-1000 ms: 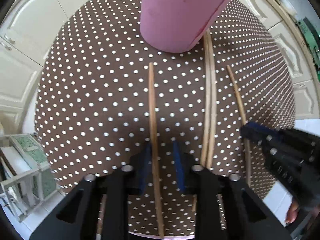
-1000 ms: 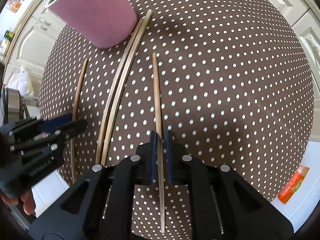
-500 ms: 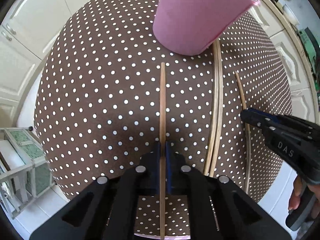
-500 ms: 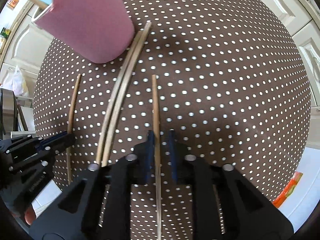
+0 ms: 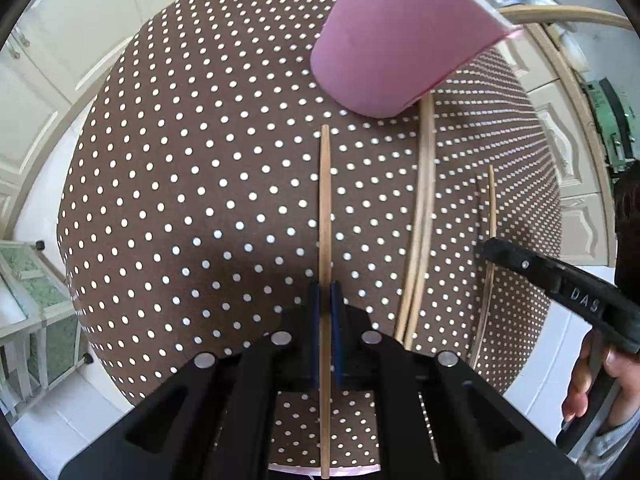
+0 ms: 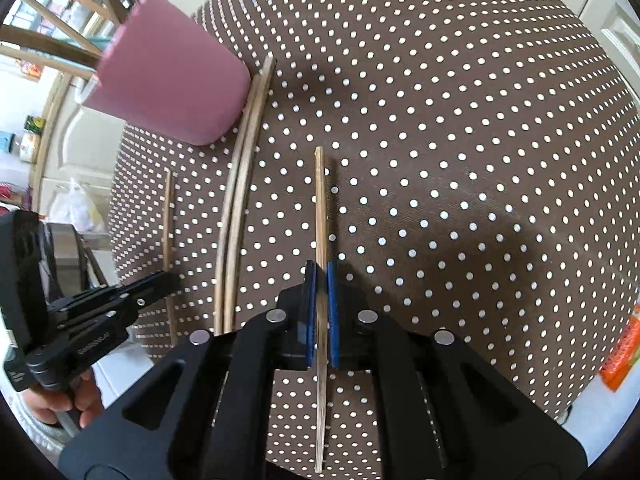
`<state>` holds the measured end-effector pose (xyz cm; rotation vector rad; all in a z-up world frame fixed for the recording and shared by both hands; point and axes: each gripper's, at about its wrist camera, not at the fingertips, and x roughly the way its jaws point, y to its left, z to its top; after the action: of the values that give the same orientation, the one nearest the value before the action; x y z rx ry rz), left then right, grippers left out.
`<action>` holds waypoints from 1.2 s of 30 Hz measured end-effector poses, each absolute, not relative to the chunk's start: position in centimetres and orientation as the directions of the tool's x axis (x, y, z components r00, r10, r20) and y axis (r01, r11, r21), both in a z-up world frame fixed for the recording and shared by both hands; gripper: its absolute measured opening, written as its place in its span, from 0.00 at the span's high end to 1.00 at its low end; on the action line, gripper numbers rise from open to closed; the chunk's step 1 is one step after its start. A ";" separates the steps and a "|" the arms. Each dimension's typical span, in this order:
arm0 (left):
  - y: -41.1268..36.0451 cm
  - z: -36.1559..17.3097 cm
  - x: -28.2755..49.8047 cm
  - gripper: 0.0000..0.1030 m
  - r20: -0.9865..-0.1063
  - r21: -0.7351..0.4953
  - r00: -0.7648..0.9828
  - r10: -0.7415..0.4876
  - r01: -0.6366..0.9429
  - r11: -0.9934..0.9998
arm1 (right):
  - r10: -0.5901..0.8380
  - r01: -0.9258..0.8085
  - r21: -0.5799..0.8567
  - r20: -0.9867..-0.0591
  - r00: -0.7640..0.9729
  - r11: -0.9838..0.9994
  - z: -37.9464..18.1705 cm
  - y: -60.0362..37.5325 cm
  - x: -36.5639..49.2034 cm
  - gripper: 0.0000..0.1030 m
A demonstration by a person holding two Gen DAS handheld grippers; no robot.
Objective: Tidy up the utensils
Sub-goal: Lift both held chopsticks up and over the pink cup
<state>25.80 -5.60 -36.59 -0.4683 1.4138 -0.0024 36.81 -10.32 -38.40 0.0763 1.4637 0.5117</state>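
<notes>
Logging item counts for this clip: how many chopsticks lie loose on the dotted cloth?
4: one in the left gripper, one in the right gripper, and a pair lying between them beside the pink cup.

The tablecloth [image 5: 192,184] is a matt, finely ribbed brown cloth printed with white dots. The chopsticks [image 5: 420,216] are pale wood or bamboo with a dull, faintly grained surface. The pink cup [image 5: 400,40] looks like smooth matt plastic. Both gripper bodies are matt black plastic with shiny metal pins, and their pads [image 6: 310,312] are blue, rubbery and unpolished.
</notes>
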 end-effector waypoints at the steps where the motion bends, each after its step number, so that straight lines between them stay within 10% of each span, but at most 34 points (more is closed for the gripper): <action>1: -5.6 -36.3 25.5 0.95 -0.943 -0.320 0.186 -0.277 -0.267 0.909 | 0.385 -0.287 0.361 -0.923 0.031 0.888 -38.0 -11.2 36.3 0.95; 18: -7.7 -24.6 20.7 0.95 -0.780 -0.283 0.587 -0.217 -0.021 0.959 | 0.548 -0.425 0.422 -0.803 0.235 0.800 -26.0 -17.1 30.6 0.95; 36: -5.0 -14.4 25.6 0.95 -0.511 -0.214 0.859 -0.019 -0.106 0.971 | 0.607 -0.557 0.344 -0.686 0.400 0.756 -15.8 -15.1 31.7 0.95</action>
<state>25.62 -5.04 -14.38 -0.2400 0.5360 0.0459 31.66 -15.09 -15.83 0.0627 0.8950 0.7373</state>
